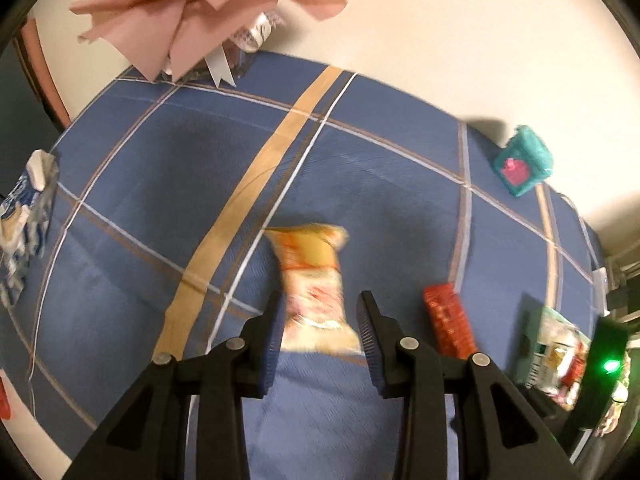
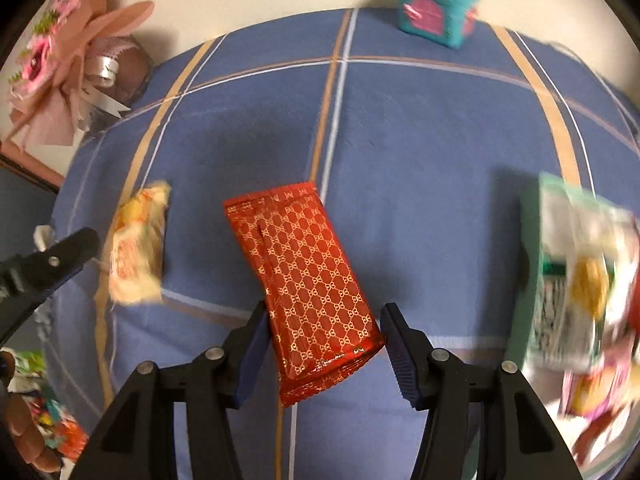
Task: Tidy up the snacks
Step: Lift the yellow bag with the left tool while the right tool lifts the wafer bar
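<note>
We see the left gripper (image 1: 320, 320) clamped on the yellow snack packet (image 1: 312, 284), its 2 fingers pinching the packet's lower half, the top poking out beyond the tips above the blue checked cloth (image 1: 160, 200). Moving right, our right gripper (image 2: 324, 344) is closed on the red patterned packet (image 2: 308, 280); the packet sits tilted between the pads, its near end at the tips, the rest reaching out over the cloth. Further right stands a green container (image 2: 532, 264) stuffed with snacks, and a teal box (image 2: 436, 4) sits at the cloth's far edge.
</note>
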